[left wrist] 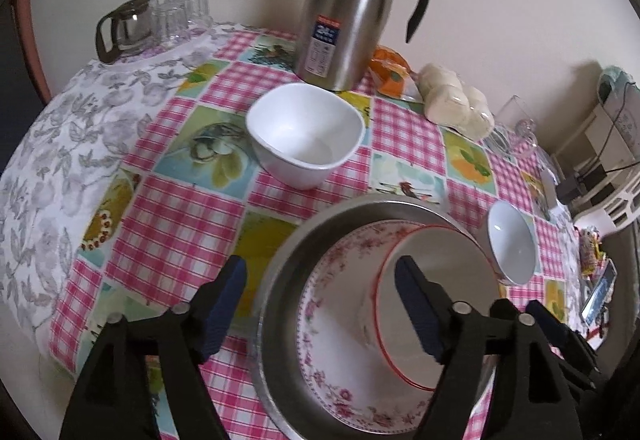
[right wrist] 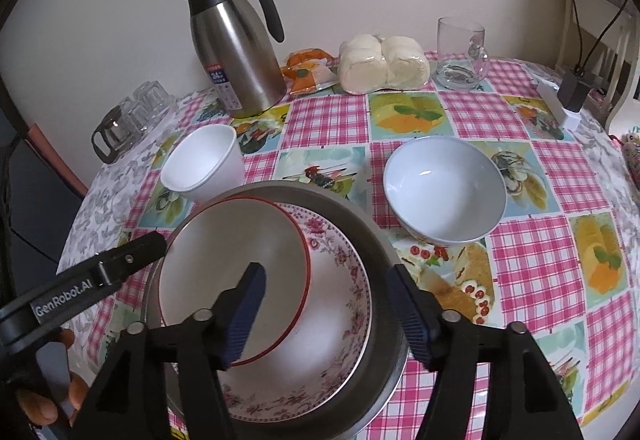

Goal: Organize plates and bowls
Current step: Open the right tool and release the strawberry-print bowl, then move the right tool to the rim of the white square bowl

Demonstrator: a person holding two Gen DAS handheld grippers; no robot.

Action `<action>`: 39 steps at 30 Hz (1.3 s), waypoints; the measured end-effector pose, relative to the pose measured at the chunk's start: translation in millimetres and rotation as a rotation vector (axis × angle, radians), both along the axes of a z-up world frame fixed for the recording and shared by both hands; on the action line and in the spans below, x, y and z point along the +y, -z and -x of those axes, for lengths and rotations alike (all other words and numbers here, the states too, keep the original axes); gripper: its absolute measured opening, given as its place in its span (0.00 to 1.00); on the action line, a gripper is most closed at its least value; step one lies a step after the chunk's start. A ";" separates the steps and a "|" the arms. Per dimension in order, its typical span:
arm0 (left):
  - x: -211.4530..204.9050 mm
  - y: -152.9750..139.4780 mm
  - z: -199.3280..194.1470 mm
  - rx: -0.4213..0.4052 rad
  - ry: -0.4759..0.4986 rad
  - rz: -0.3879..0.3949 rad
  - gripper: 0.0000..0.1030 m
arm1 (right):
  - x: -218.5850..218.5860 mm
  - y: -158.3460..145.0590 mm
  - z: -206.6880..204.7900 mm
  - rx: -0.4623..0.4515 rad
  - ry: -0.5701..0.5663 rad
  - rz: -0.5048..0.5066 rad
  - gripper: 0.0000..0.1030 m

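1. Done: a red-rimmed bowl [right wrist: 234, 272] sits nested on a floral plate [right wrist: 340, 340] inside the metal pan [right wrist: 384, 248].
2. Left gripper [left wrist: 320, 304] and right gripper [right wrist: 324, 308]: jaws spread wide, holding nothing.
3. Left: the square white bowl [left wrist: 306, 134] and round bowl [right wrist: 444, 188] stand loose on the surface [right wrist: 540, 264].

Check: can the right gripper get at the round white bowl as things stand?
Probably yes. The right gripper is open and empty, the round white bowl stands alone on the tablecloth beside the metal basin, nothing between.
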State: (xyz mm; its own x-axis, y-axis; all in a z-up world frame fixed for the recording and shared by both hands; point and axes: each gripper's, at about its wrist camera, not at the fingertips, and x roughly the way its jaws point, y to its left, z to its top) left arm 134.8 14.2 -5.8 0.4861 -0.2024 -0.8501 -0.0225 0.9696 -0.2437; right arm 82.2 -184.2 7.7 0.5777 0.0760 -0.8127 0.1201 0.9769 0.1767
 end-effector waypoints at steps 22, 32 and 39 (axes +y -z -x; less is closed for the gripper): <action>8.1 0.8 -1.8 -0.021 -0.047 -0.053 1.00 | -5.2 -2.7 2.2 -0.041 0.024 0.013 1.00; 10.2 -14.7 -4.4 -0.081 -0.057 -0.056 1.00 | 0.9 -7.8 3.2 -0.045 0.001 0.053 1.00; 12.3 -22.4 -11.3 -0.092 -0.067 -0.012 1.00 | 1.8 -10.1 4.5 -0.048 0.005 0.074 1.00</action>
